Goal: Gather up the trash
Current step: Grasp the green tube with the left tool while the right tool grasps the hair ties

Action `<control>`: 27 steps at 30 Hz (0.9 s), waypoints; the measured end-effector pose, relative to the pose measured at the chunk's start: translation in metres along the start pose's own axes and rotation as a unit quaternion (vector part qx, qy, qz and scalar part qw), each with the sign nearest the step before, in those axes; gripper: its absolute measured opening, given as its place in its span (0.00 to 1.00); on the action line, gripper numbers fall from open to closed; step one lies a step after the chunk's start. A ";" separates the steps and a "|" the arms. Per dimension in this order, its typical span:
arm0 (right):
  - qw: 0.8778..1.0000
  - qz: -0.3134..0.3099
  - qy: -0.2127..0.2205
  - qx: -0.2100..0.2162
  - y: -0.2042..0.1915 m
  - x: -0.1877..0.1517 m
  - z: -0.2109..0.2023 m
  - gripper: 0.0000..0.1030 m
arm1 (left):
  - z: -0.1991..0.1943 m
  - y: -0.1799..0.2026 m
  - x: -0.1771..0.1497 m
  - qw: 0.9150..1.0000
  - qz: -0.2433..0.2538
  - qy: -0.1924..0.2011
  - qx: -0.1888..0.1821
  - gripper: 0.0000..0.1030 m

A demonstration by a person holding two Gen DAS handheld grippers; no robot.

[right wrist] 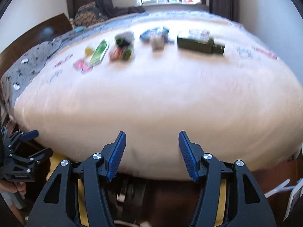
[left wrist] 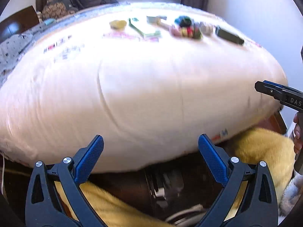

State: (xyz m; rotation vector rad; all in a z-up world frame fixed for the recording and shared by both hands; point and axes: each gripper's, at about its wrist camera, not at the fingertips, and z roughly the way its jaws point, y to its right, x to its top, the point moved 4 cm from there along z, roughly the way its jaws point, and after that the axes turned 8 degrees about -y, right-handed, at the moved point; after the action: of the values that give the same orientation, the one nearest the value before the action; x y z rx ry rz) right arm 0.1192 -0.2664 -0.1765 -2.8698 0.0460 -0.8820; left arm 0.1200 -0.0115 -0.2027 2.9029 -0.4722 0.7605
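**Both grippers empty, trash row far ahead**

Your left gripper (left wrist: pixel 151 151) stands wide open, nothing between the jaws. Your right gripper (right wrist: pixel 152 151) is partly open, also empty. Both hang over the near edge of the white cover (right wrist: pixel 151 104). The trash lies well ahead in a row running left to right. The dark green bottle (right wrist: pixel 200 42) lies on its side, long axis across, right of centre, so your right hand looks nearer. The green wrapper (right wrist: pixel 99 54) sits further left. Labels too blurred to read.
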 end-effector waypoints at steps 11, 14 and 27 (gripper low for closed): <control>0.998 -0.055 0.025 0.036 -0.046 0.100 0.047 0.54 | 0.007 -0.018 0.090 0.998 -0.011 0.048 0.046 0.91; 0.998 -0.059 0.014 0.031 -0.054 0.117 0.068 0.50 | 0.012 -0.026 0.113 0.997 -0.022 0.054 0.050 0.91; 0.994 -0.098 0.000 0.038 -0.068 0.135 0.099 0.29 | 0.055 -0.025 0.197 0.997 -0.056 0.036 0.033 0.91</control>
State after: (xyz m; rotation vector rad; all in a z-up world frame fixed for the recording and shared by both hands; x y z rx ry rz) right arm 0.2852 -0.1960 -0.1729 -2.8386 -0.2689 -0.8941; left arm 0.3166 -0.0509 -0.1540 2.9206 -0.2806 0.8776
